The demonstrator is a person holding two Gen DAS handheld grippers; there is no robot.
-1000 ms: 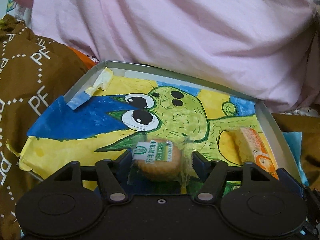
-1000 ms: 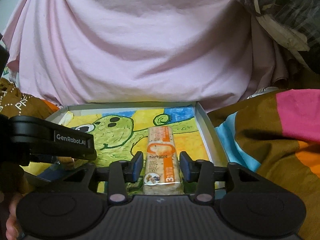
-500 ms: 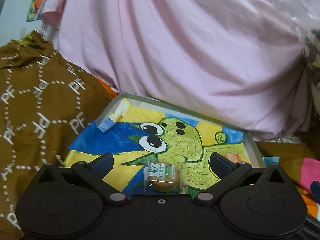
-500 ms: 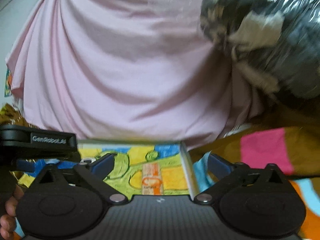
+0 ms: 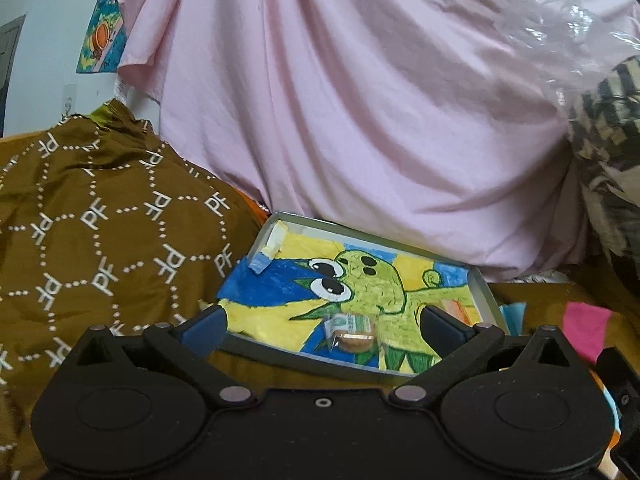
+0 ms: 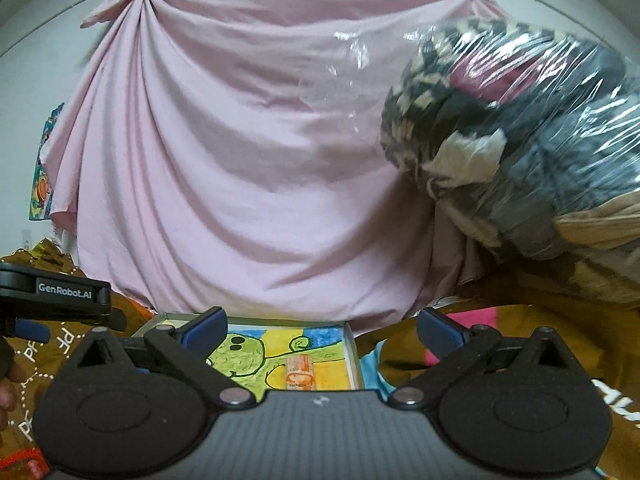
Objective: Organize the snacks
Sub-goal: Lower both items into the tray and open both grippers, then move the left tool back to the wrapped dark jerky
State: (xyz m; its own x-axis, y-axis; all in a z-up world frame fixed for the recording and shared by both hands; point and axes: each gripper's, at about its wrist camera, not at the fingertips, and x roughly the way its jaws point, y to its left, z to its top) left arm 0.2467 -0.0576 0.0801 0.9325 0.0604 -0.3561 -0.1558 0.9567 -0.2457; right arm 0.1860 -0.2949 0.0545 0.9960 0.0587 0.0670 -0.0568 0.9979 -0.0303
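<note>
A shallow grey tray (image 5: 482, 286) lined with a green cartoon drawing lies on the bed; it also shows in the right wrist view (image 6: 354, 350). A round wrapped biscuit (image 5: 354, 330) lies near the tray's front edge. An orange wrapped bar (image 6: 301, 372) lies at the tray's right side; only its end (image 5: 456, 306) shows in the left wrist view. My left gripper (image 5: 322, 326) is open and empty, raised in front of the tray. My right gripper (image 6: 322, 330) is open and empty, raised and back from the tray.
A brown patterned cloth (image 5: 100, 232) covers the bed at the left. A pink sheet (image 6: 240, 160) hangs behind the tray. A plastic-wrapped bundle of fabric (image 6: 520, 132) sits at the upper right. A pink, blue and orange blanket (image 6: 472, 320) lies right of the tray.
Both grippers let go of their snacks, opened wide and pulled up and back. The biscuit and the orange bar now lie in the tray.
</note>
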